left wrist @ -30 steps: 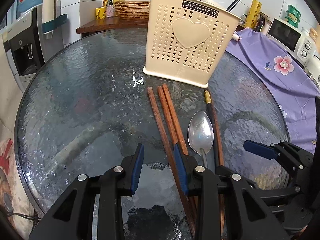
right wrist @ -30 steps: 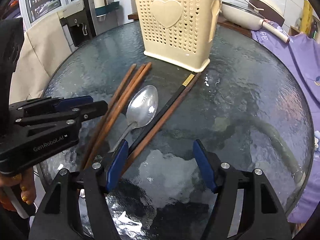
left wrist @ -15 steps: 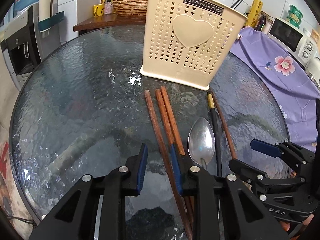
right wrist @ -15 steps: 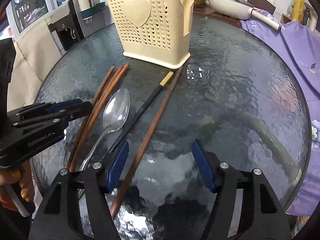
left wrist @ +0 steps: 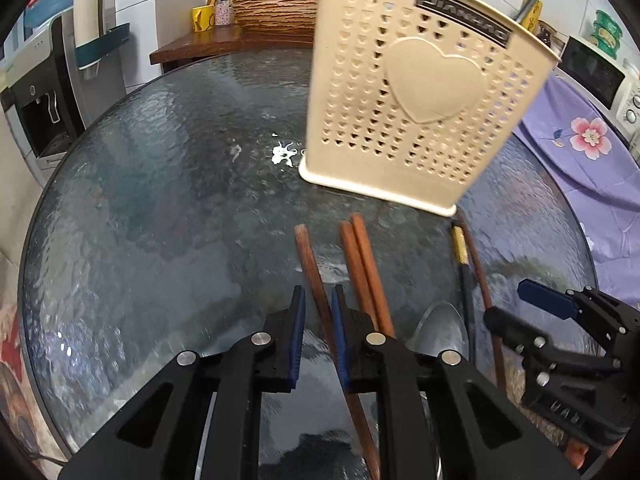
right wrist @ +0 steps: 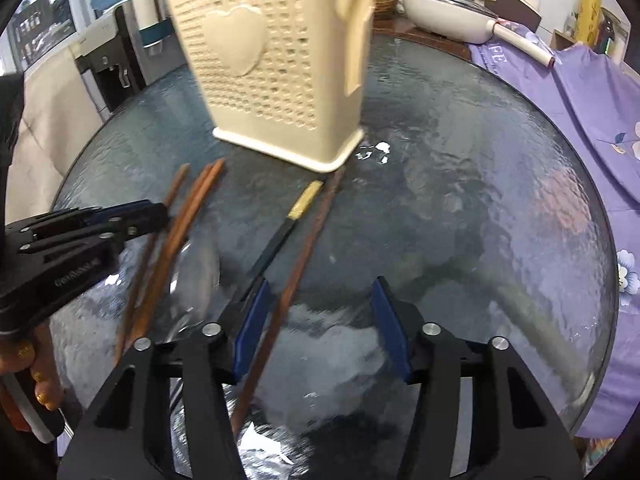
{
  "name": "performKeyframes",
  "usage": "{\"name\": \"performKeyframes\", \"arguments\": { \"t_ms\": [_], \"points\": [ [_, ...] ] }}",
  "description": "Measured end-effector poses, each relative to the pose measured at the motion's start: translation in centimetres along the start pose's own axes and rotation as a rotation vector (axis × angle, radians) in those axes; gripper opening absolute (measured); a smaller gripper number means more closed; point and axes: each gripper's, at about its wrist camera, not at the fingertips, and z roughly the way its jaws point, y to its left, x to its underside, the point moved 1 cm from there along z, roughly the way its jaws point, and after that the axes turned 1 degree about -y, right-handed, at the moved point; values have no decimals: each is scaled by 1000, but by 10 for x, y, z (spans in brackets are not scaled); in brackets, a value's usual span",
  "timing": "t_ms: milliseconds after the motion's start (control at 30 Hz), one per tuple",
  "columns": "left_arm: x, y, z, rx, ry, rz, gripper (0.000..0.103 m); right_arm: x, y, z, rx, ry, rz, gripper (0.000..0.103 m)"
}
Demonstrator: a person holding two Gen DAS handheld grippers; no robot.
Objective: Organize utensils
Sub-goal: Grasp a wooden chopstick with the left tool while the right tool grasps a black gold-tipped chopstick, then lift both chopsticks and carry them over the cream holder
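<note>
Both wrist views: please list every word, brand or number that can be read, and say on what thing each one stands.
"JIANHAO": black label at the top of the cream utensil holder, left wrist view.
Letters on the purple cloth: incomplete, not readable.
White print on the left gripper: blurred.
Print on the right gripper: upside down, too small.
Posters on the wall: too blurred.

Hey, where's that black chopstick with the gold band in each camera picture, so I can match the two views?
Left wrist view: black chopstick with the gold band lies right of centre, running toward the camera from the holder's near right corner, beside the metal spoon.
Right wrist view: it lies at centre, angled from upper right to lower left, toward the right gripper.
Shared landmark: cream perforated plastic utensil holder with a heart.
</note>
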Motion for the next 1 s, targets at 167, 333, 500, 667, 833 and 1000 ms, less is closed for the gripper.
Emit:
{"name": "performKeyframes", "arguments": {
  "t_ms": [167, 333, 500, 667, 833, 1000],
  "points": [
    [-10, -1, 7, -5, 13, 14, 12, -14, -3, 11, 20, 0, -3, 44],
    [-14, -7, 10, -3, 23, 33, 12, -32, -4, 24, 43, -5, 22, 31],
    [-11, -12, 10, -6, 22, 45, 8, -40, 3, 31, 67, -11, 9, 19],
    [-11, -12, 10, 6, 25, 38, 8, -38, 5, 30, 58, -12, 3, 10],
    [-6, -18, 8, -2, 17, 59, 7, -34, 4, 29, 53, -14, -2, 9],
    [-2, -23, 6, 6, 19, 55, 7, -27, 4, 26, 32, -20, 1, 8]
  ]
}}
